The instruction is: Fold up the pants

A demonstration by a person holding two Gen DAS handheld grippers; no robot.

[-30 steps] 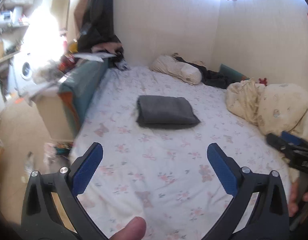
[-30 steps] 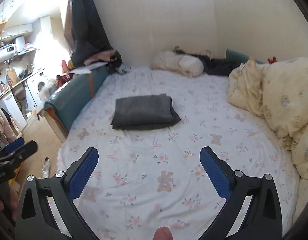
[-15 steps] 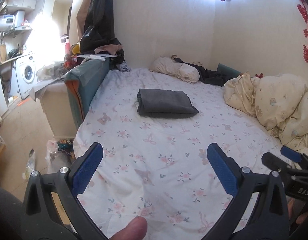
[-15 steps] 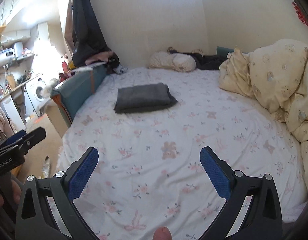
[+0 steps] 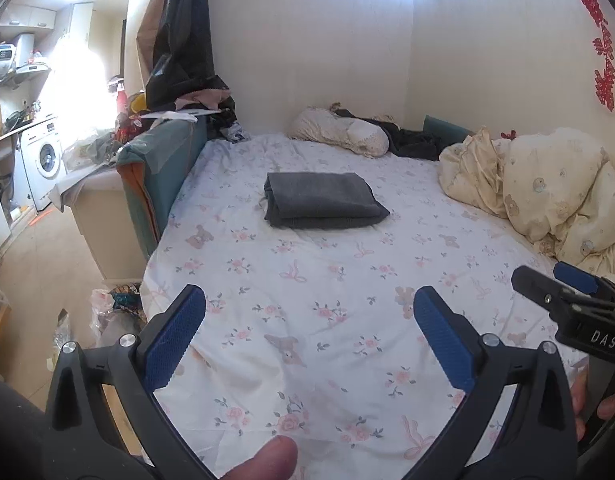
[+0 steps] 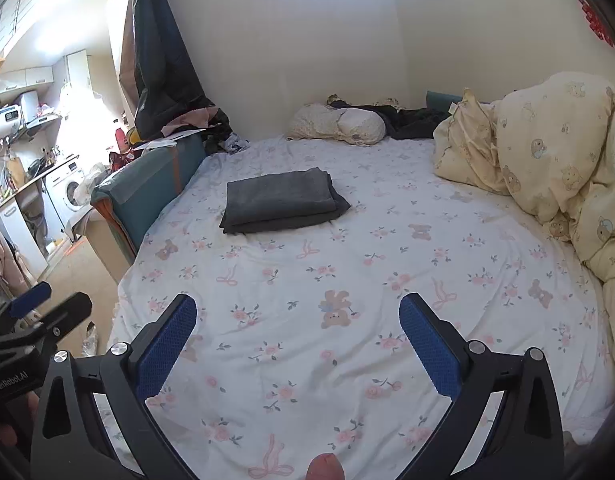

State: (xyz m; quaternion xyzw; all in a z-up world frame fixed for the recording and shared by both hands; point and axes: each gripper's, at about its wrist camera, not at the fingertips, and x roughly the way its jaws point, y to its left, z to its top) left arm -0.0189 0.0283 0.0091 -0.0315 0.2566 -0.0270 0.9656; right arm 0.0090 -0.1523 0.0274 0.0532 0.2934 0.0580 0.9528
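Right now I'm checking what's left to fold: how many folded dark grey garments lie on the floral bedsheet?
1: the folded dark grey pants lie mid-bed on the floral bedsheet, beyond both open grippers. Dark clothes by the far wall look unfolded.

cream duvet (image 6: 555, 148) bunched, washing machine (image 5: 43, 160) beyond.

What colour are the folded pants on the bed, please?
Dark grey pants, clearest in the right wrist view.
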